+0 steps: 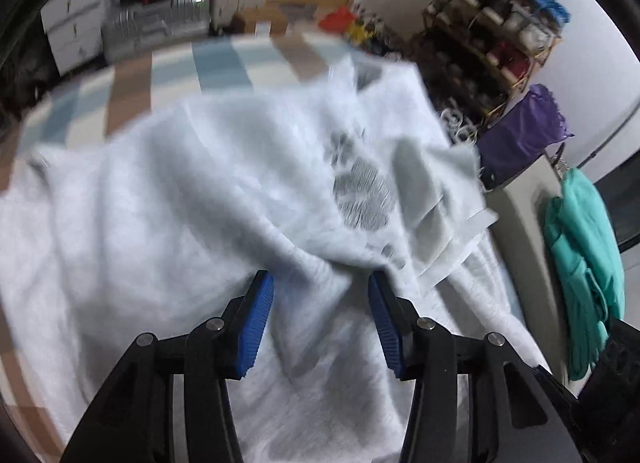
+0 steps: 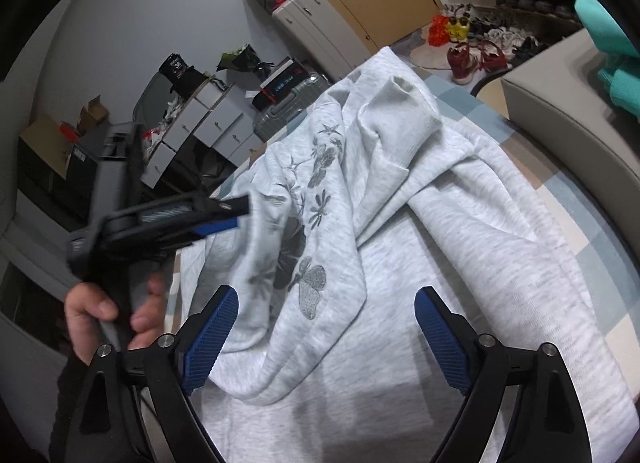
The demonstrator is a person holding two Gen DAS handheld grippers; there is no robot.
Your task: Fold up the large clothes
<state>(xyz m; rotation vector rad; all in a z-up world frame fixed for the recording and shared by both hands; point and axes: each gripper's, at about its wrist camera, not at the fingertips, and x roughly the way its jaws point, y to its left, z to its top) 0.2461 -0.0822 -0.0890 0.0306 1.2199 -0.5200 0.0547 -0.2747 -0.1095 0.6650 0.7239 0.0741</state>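
A light grey sweatshirt (image 1: 192, 199) with a dark flower and butterfly print (image 2: 312, 295) lies crumpled on a checked cover (image 1: 224, 63). My left gripper (image 1: 320, 291) is shut on a bunched fold of it, the fabric pulled taut between the blue pads (image 1: 258, 323). In the right wrist view that left gripper (image 2: 236, 215), held by a hand (image 2: 96, 315), lifts the sweatshirt's left edge, folding the printed side over the middle. My right gripper (image 2: 326, 303) hovers over the near part of the sweatshirt (image 2: 460, 223), jaws wide open with only flat cloth below them.
A shoe rack (image 1: 496, 31) and a purple bag (image 1: 524, 131) stand at the right. A teal cloth (image 1: 584, 263) hangs on a grey cushion (image 2: 560, 111). White drawers (image 2: 216, 123), a suitcase (image 2: 288, 103) and boxes line the far wall.
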